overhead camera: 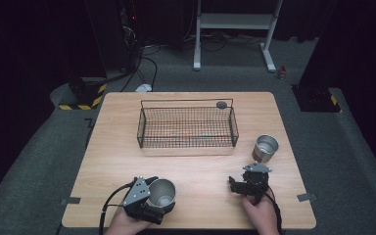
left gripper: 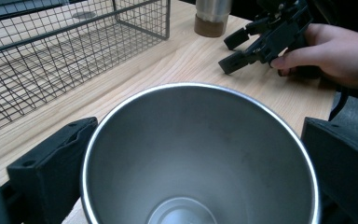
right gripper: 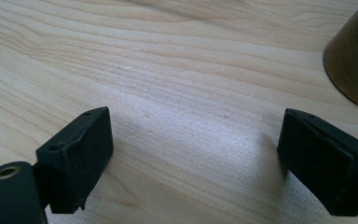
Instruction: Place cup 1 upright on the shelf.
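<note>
Left tongs (overhead camera: 160, 201) grip one steel cup (overhead camera: 161, 193); basket (overhead camera: 187, 140) empty.
Right tongs (overhead camera: 234, 185) wide, second cup (overhead camera: 265, 148) beside basket untouched.

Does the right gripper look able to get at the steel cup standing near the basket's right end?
Probably yes: the right gripper is open and empty, and only bare table lies between it and the steel cup.

A wire basket (overhead camera: 186, 126) is sitting at twelve o'clock on the wooden table (overhead camera: 117, 152). At seven o'clock, the left gripper (overhead camera: 162, 196) is clasping a steel cup (overhead camera: 161, 193). At five o'clock, the right gripper (overhead camera: 235, 185) is resting with jaws apart, a second cup (overhead camera: 265, 148) standing near it at three o'clock.
</note>
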